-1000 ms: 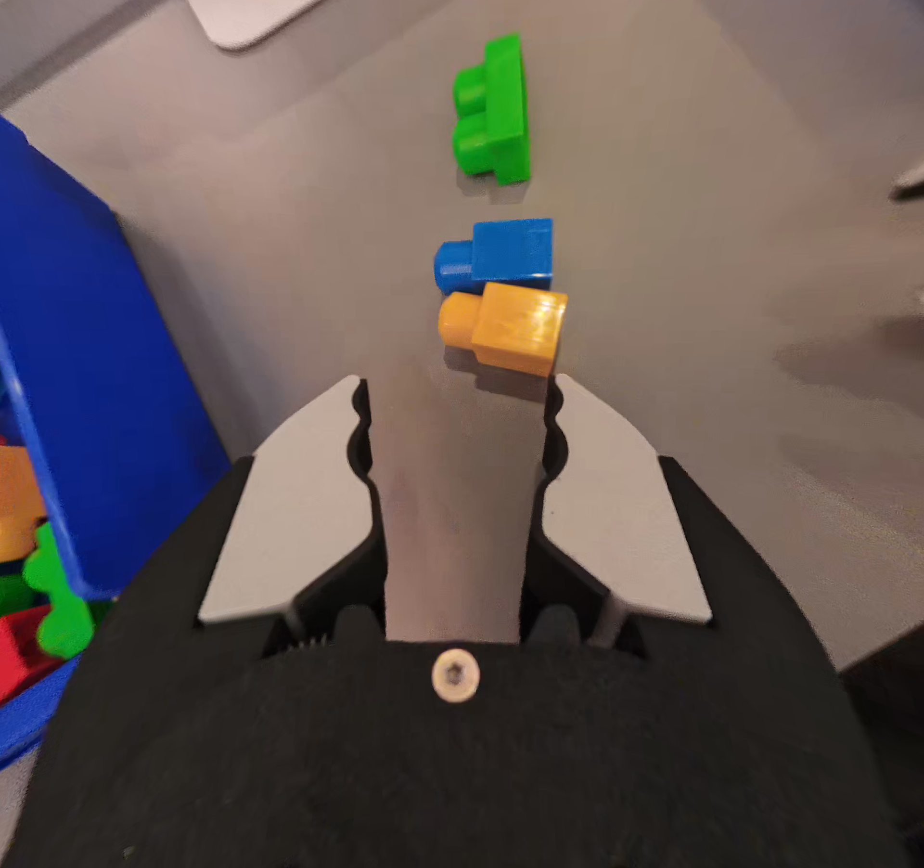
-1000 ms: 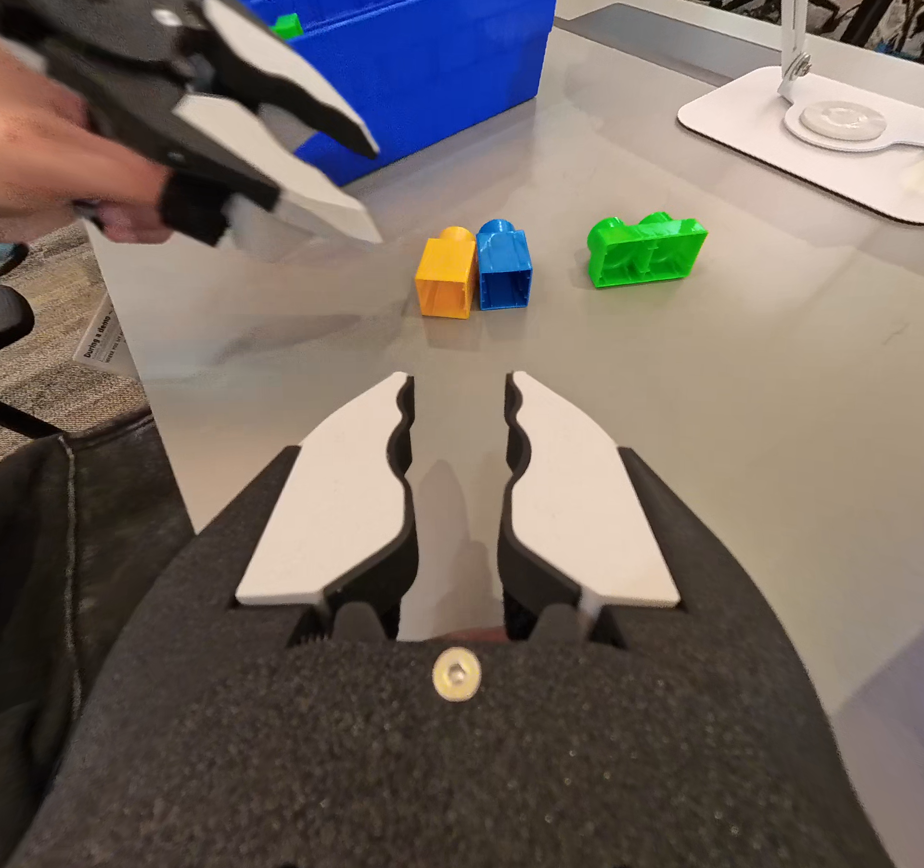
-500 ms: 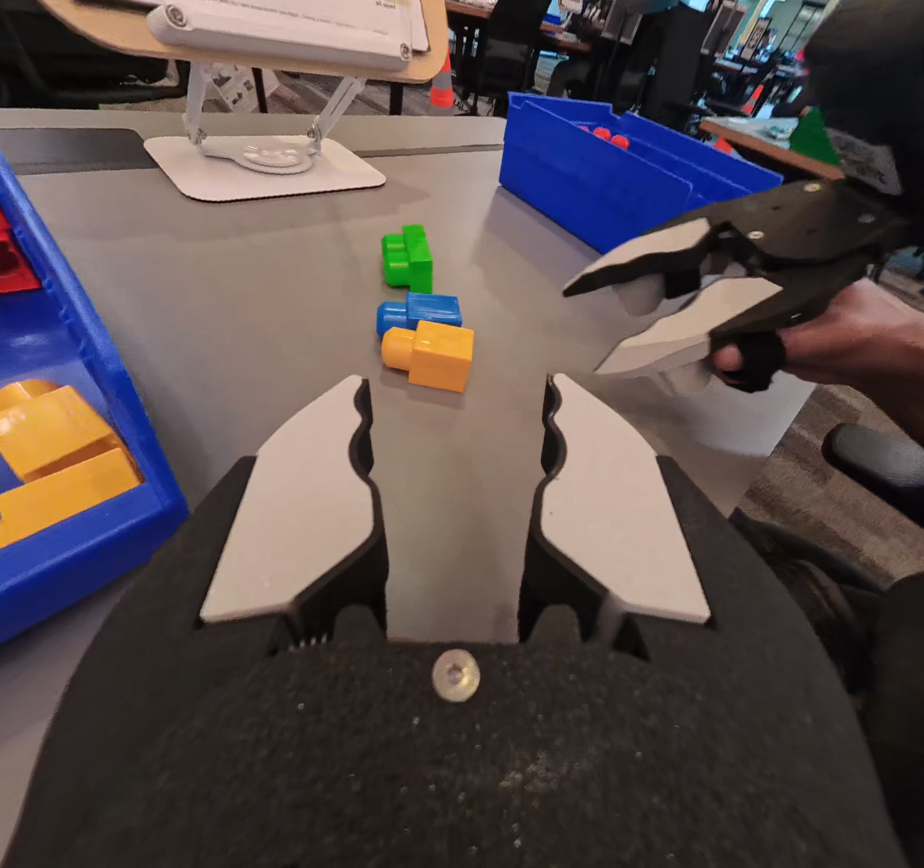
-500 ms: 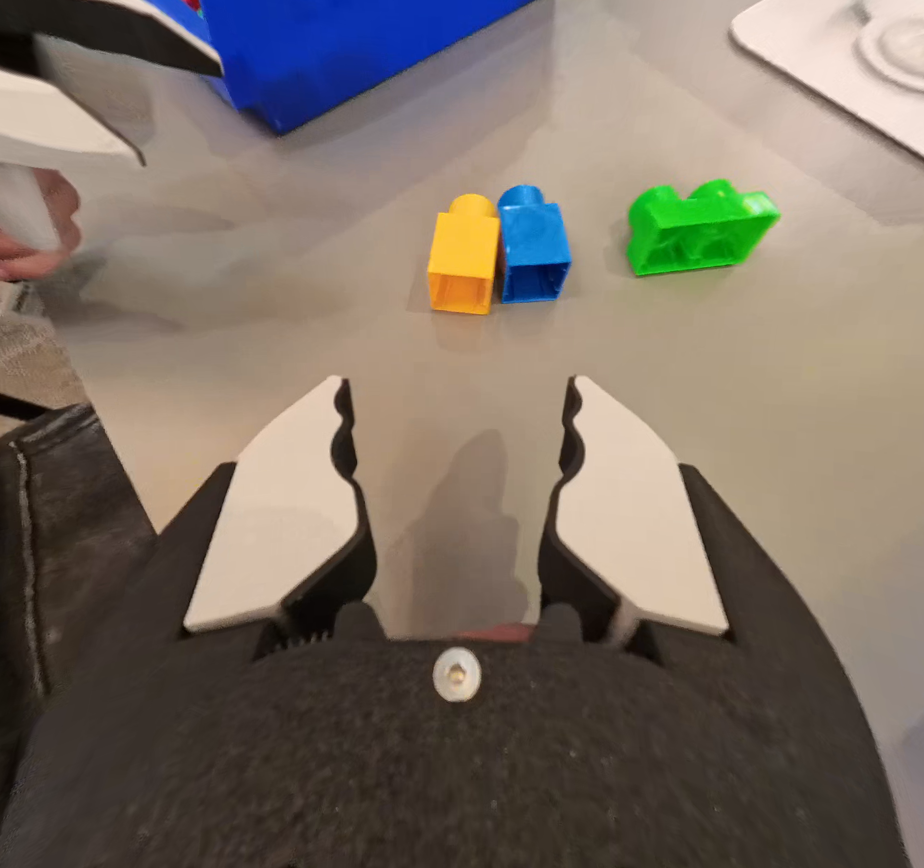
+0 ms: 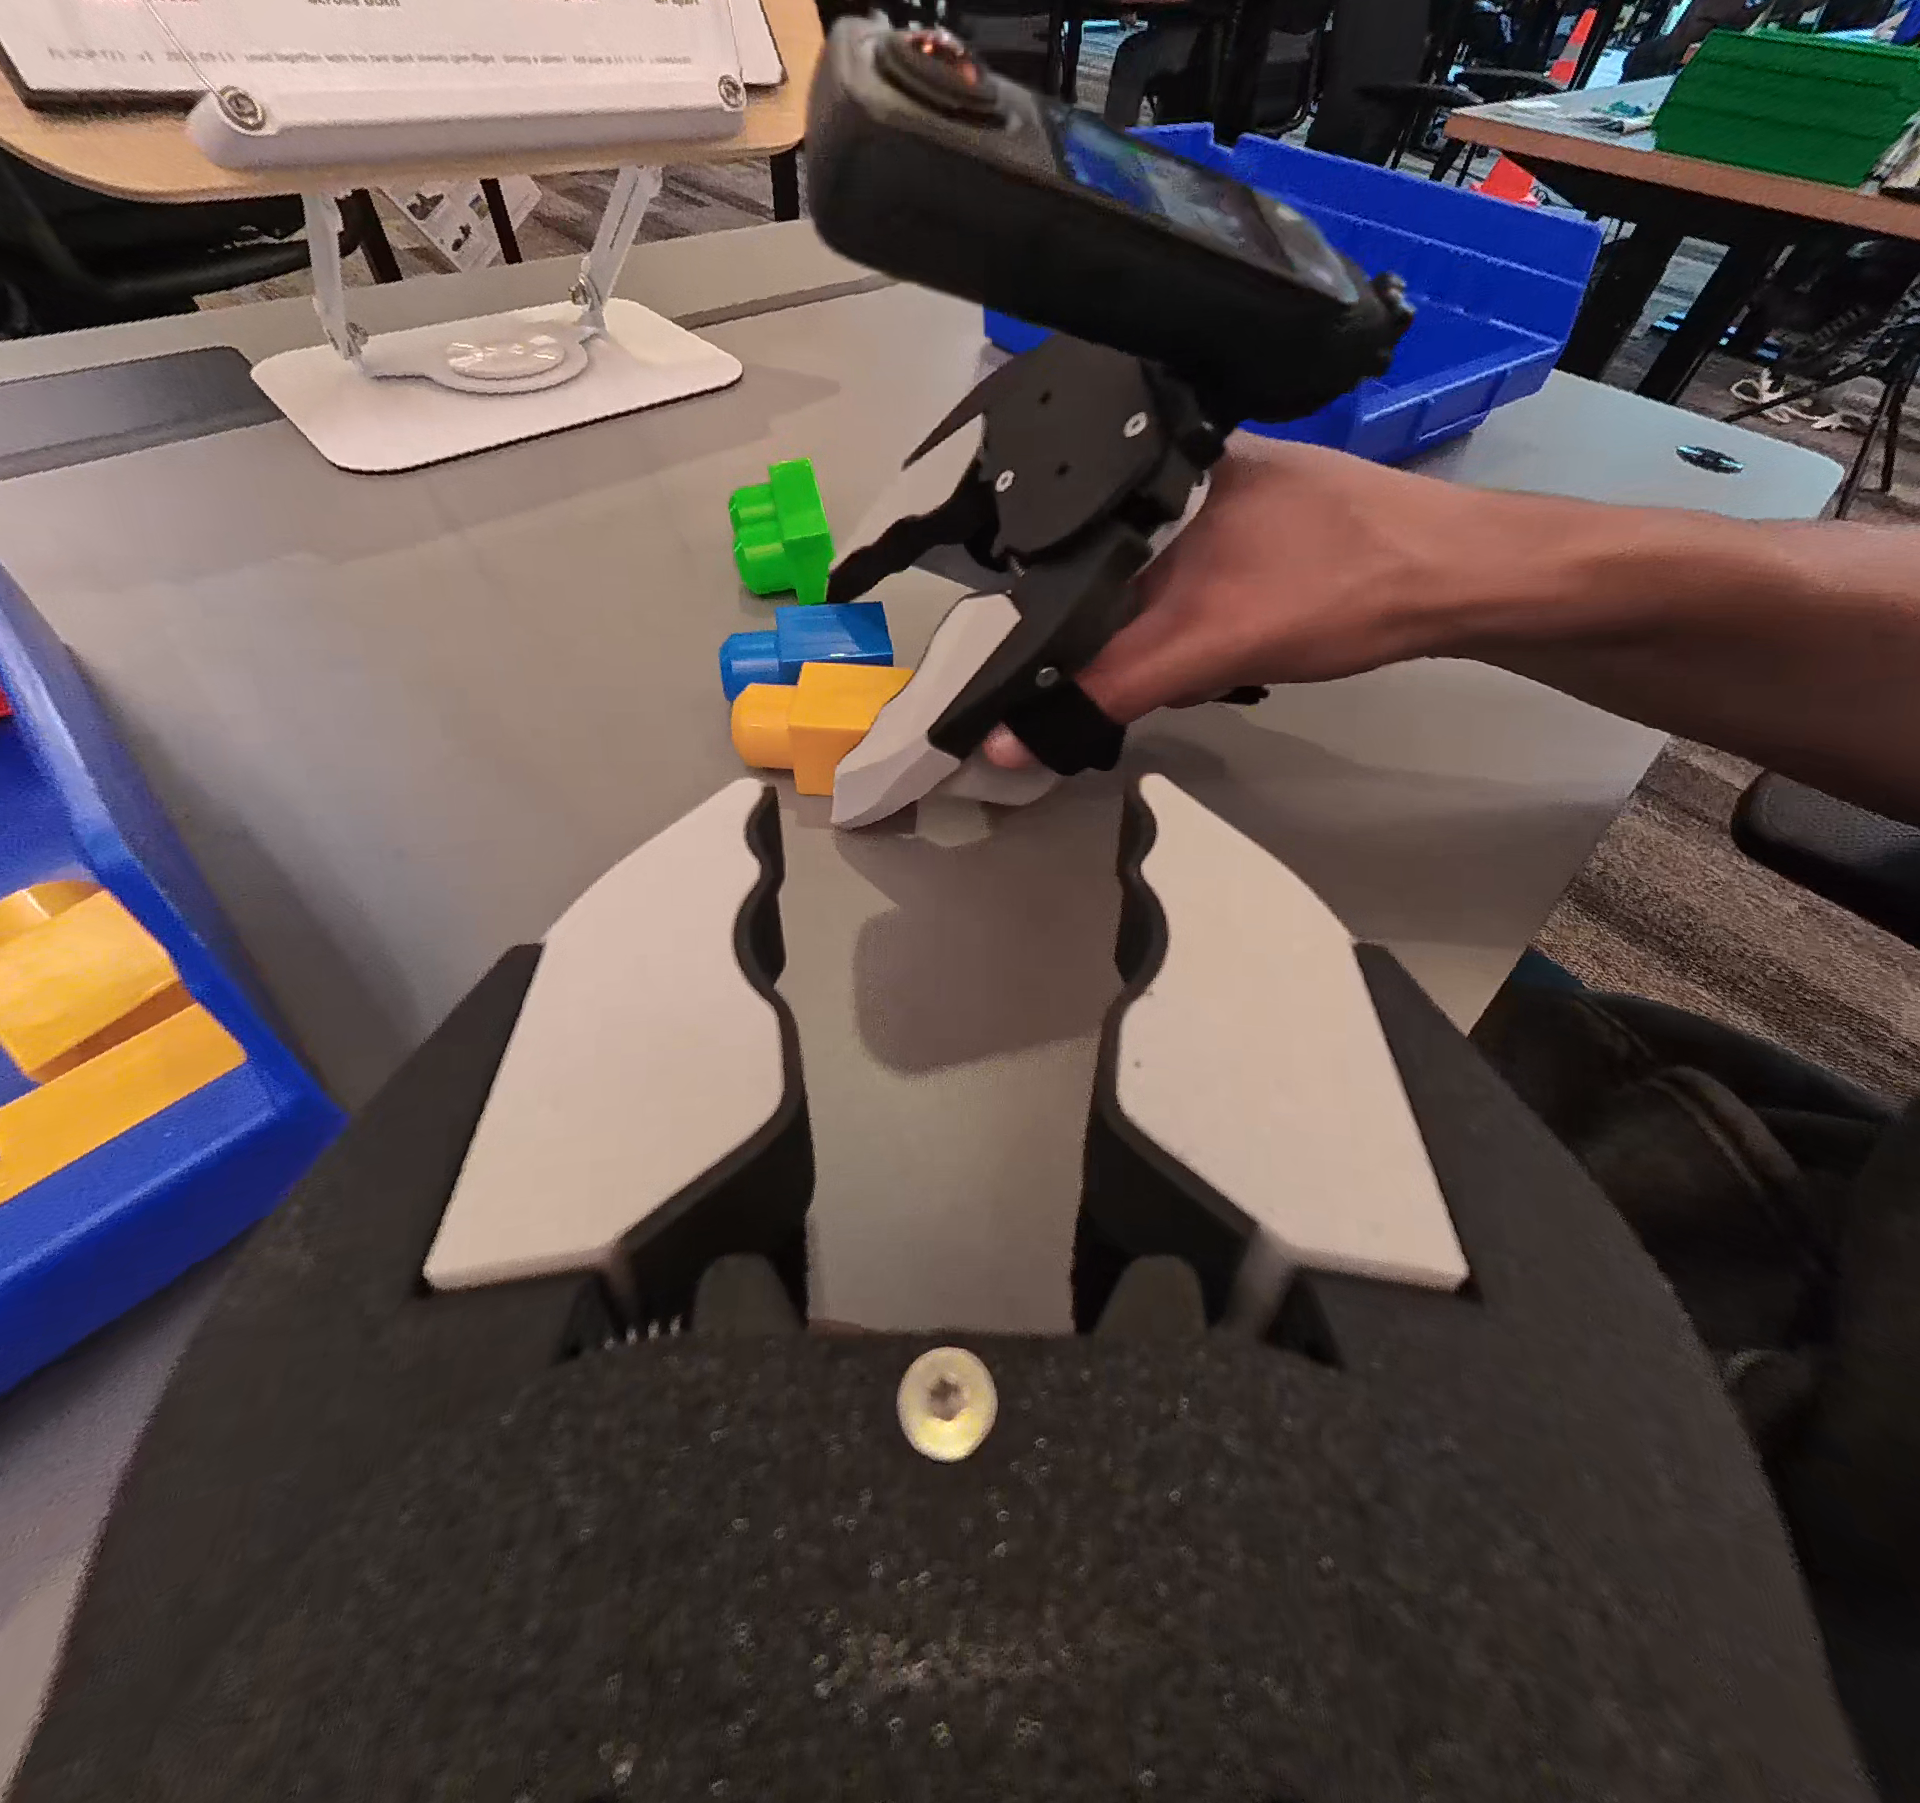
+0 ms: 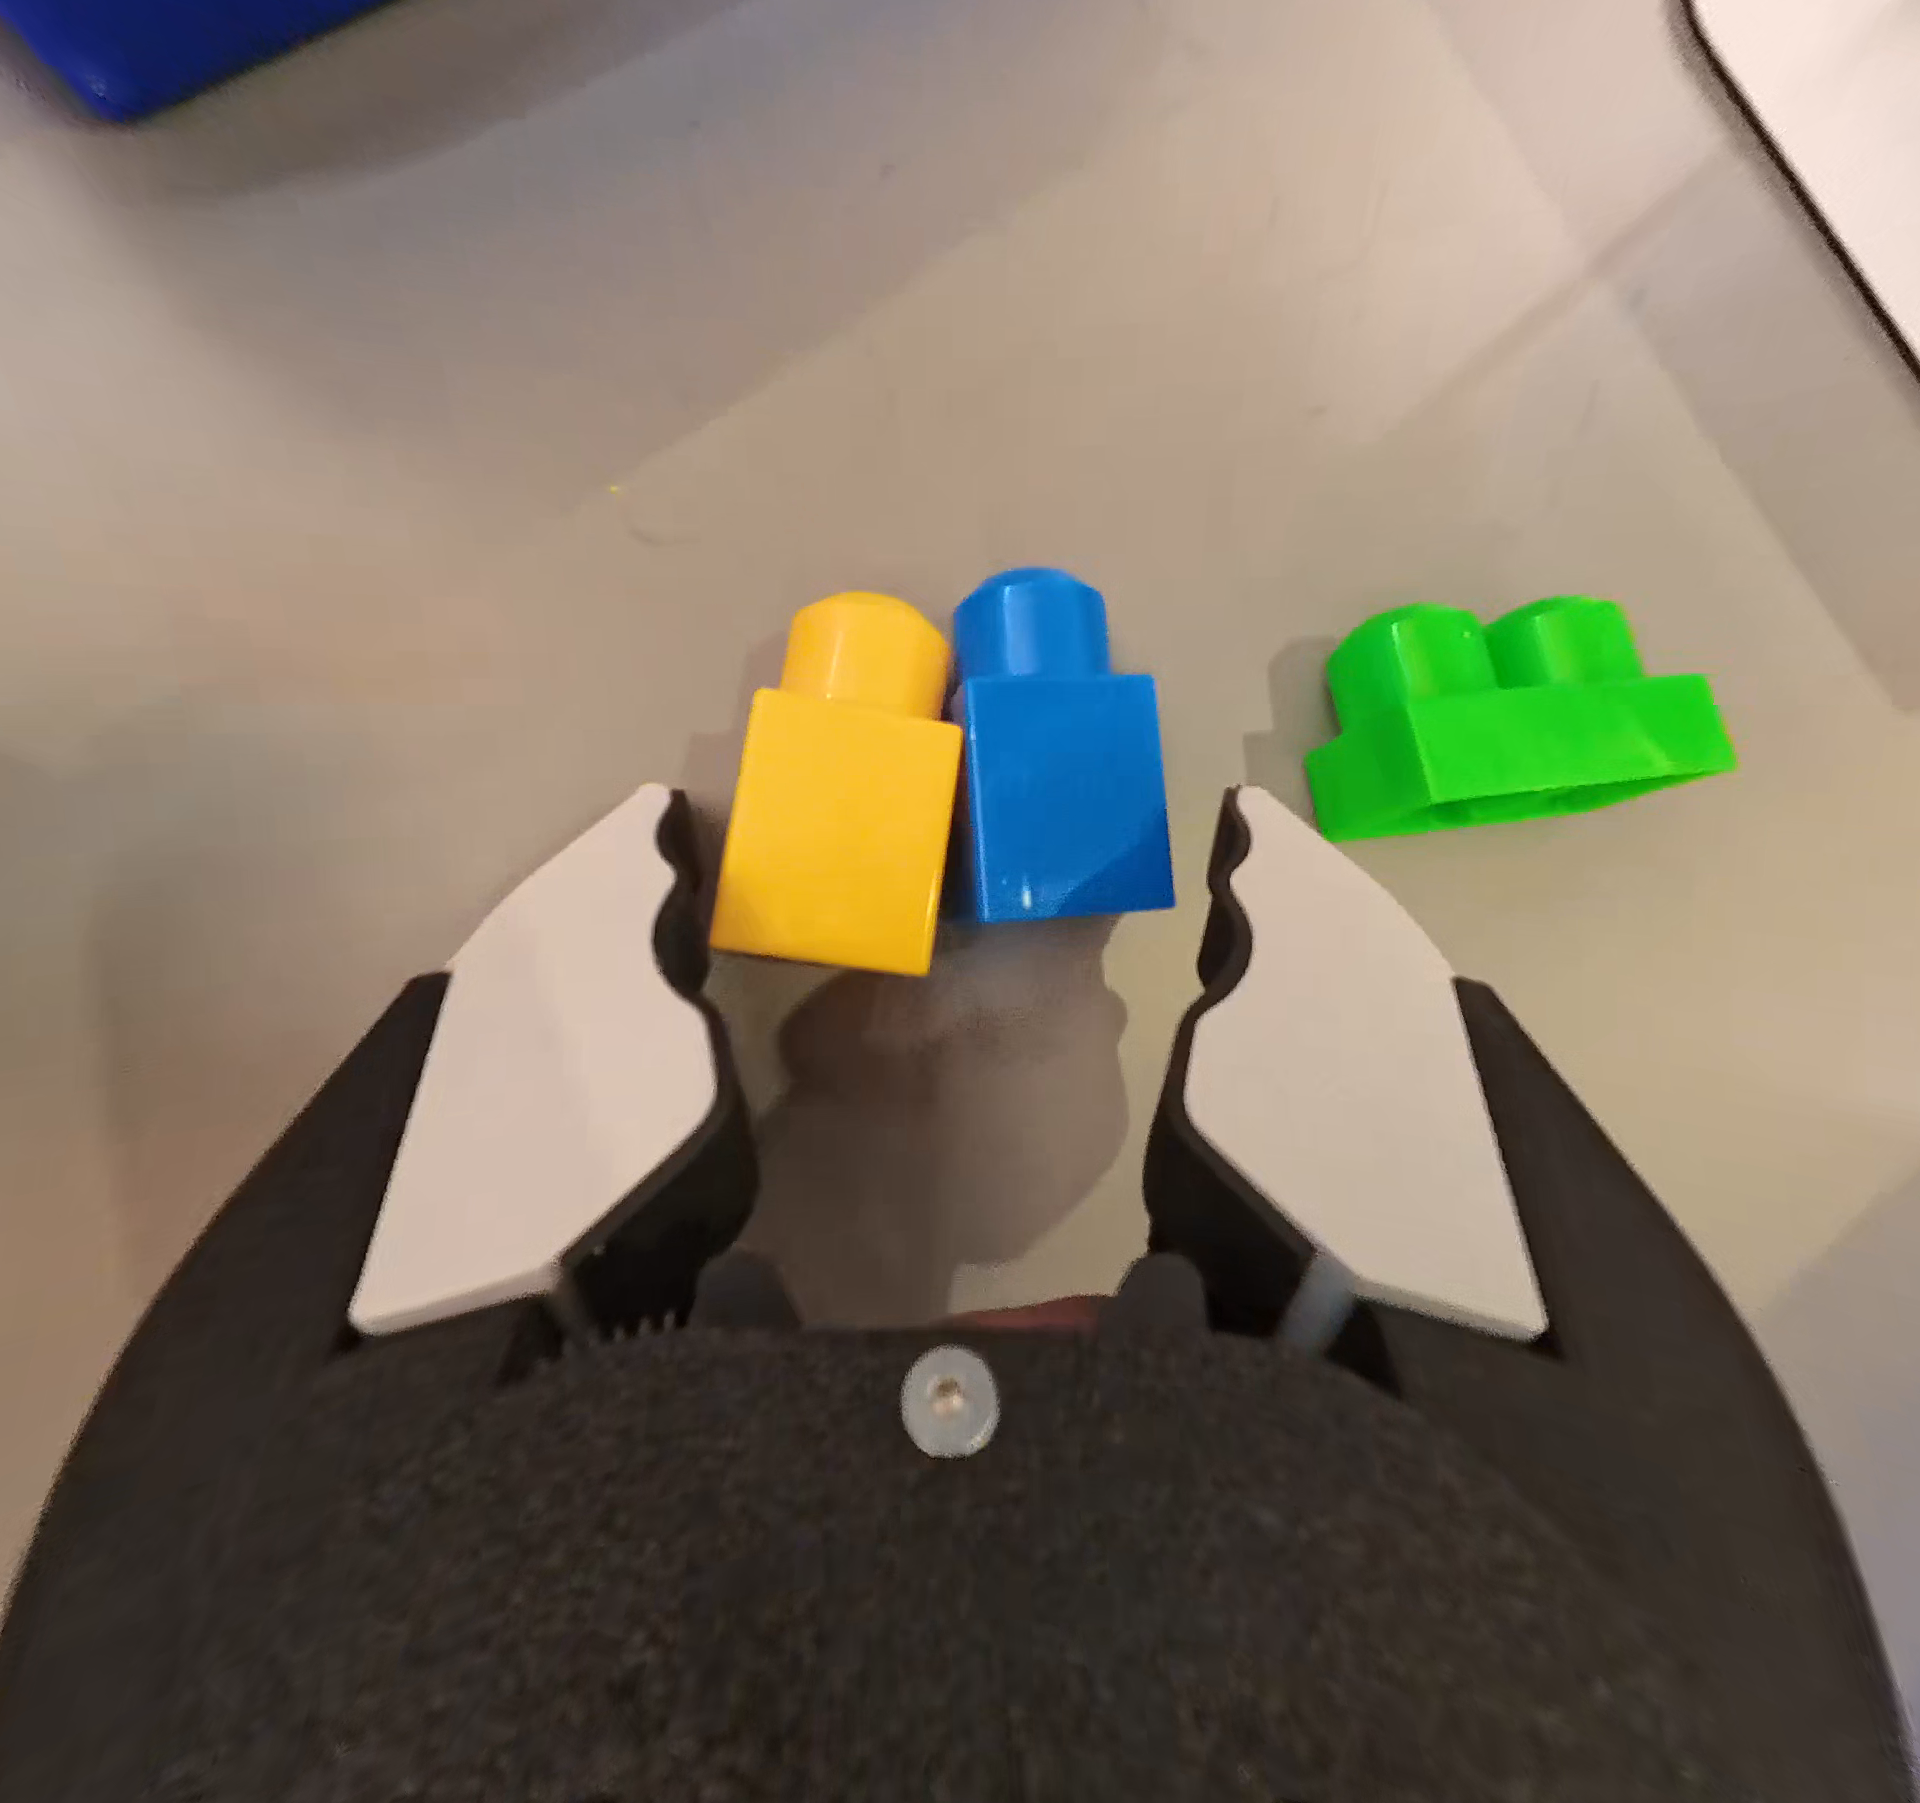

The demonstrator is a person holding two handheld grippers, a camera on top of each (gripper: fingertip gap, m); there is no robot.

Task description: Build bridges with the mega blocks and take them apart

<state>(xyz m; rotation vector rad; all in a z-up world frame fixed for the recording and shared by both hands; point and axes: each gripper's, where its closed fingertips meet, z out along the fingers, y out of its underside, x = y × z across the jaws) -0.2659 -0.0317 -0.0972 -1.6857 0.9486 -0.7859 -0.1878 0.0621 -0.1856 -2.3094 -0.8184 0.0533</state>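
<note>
— Blocks first, from the left: what has changed in the last second?

— By the blue bin (image 5: 156, 1130) with its spare yellow pieces, the left gripper (image 5: 945, 880) has backed off. A second ago it was looking straight down with its tips almost at the yellow block; now it hangs low over the near table edge, jaws spread, nothing between them.

— And the blocks themselves?

— They have not shifted. The yellow block (image 6: 836, 834) and the blue block (image 6: 1060, 797) lie on their sides on the grey table (image 6: 416, 506), touching along one long face, studs pointing away from the right gripper. The green block (image 6: 1517, 714), the two-stud one, lies apart to their right, also tipped over.

— So the right side is the one moving?

— Yes. The right gripper (image 6: 951, 849) has come down and forward from well back. Its jaws have widened too, and now they stand either side of the yellow-blue pair, left tip just beside the yellow block, right tip just off the blue one. I cannot say whether either tip is touching.

— Meaning?

— No bridge stands yet, nothing is stacked. I would judge the hands have swapped roles, and the right one is lined up to take the pair, or one of them, and stand it upright as a pillar.
</note>
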